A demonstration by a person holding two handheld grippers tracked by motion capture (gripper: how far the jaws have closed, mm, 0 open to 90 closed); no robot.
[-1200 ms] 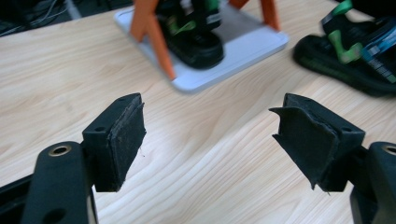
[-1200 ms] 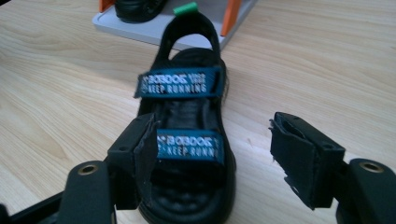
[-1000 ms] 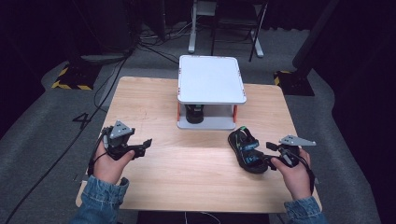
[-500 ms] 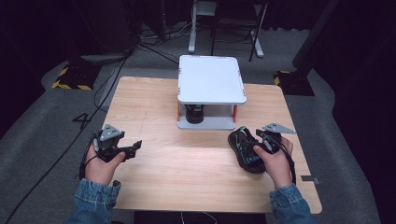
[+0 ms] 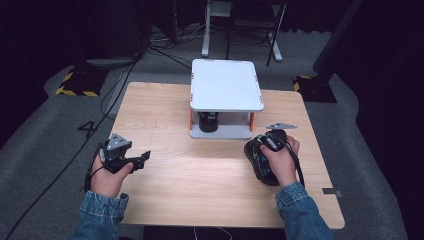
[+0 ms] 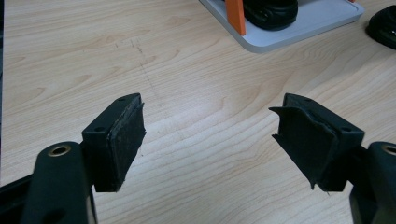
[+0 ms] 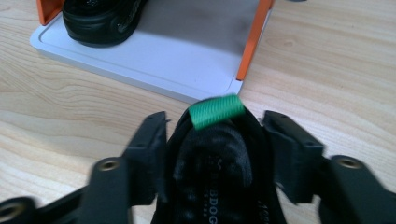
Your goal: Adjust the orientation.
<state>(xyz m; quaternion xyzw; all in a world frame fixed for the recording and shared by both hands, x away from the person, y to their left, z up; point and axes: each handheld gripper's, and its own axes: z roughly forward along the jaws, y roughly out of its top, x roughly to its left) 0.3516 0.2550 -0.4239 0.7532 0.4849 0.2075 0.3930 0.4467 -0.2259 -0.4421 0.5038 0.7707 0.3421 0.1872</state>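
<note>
Item: black shoe (image 7: 215, 172), heel between right gripper (image 7: 215, 154) jaws just closing, left gripper (image 6: 212, 140) open, empty; risk: shallow heel grip slips on lifting.

Light wooden table (image 5: 200, 185) filled the middle of the high view, standing on grey carpet floor (image 5: 45, 150). At upper centre of the table sat a small white two-tier shelf (image 5: 226, 85) with orange posts; one black shoe (image 5: 208, 122) lay on its lower tier. A second black shoe (image 5: 260, 161) lay directly on the tabletop, right of centre, just below the shelf.
</note>
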